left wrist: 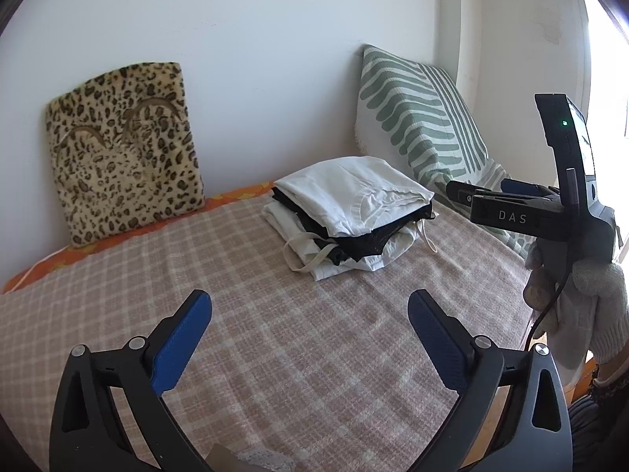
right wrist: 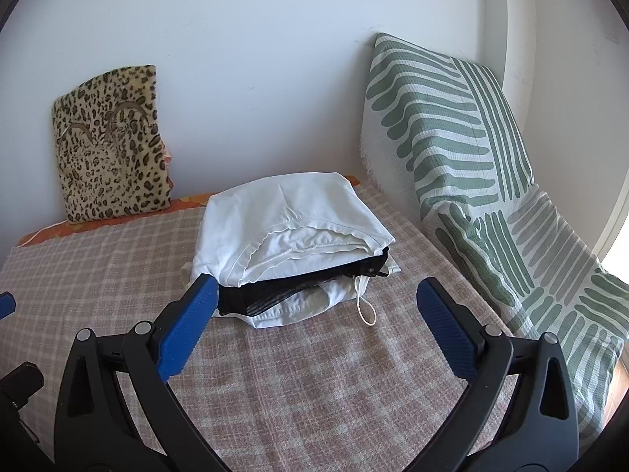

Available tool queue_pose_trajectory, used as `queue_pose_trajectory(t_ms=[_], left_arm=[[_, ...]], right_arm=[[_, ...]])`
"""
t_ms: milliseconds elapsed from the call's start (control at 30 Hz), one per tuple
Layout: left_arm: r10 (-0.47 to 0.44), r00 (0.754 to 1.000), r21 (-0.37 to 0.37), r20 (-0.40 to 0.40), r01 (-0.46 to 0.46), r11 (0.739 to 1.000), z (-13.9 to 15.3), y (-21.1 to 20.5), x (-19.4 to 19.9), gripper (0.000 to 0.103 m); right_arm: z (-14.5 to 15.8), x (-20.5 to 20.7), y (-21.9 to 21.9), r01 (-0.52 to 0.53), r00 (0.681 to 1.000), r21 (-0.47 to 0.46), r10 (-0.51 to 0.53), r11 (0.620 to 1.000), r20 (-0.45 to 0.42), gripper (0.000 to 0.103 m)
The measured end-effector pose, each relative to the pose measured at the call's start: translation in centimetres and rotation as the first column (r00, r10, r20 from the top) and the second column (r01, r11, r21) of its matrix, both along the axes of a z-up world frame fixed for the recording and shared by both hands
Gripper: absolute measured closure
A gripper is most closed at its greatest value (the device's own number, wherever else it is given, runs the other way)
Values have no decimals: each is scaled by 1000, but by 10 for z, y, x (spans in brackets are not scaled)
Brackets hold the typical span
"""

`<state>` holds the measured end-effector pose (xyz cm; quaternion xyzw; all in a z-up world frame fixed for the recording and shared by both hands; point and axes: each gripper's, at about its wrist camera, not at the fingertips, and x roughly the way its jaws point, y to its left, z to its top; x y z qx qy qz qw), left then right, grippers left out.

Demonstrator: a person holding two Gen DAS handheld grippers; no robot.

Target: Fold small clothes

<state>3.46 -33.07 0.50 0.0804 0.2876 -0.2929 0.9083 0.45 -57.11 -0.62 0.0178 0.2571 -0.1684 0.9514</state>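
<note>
Now both sets of blue-padded black fingers spread wide, nothing between them: left gripper (left wrist: 309, 334) over the bare middle of the pink-and-cream checked bed cover (left wrist: 275, 354), right gripper (right wrist: 317, 322) just short of the folded stack of white and black small clothes (right wrist: 291, 228). Stack resting toward the bed's far edge, near the wall. Beyond, against the wall: leopard-print furry cushion (left wrist: 125, 149) at the far left corner, green-and-white striped cushion (right wrist: 452, 149) at the far right.

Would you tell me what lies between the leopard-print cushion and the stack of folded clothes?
Only bare checked blanket separates leopard-print cushion from stack of folded clothes, in both wrist views.
</note>
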Motion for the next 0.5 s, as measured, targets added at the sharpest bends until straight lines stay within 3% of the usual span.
queue_pose_trajectory(t_ms=[233,500], left_arm=[[38,999,40,17,-39,998,0,0,-1,2],[65,998,61,-15,-64,996,-8,2,3,1]], right_arm=[[1,-5,6,2,1000,-23,-1,1000,26,0],[-1,-6,3,5,999,-22,-4,1000,37,0]])
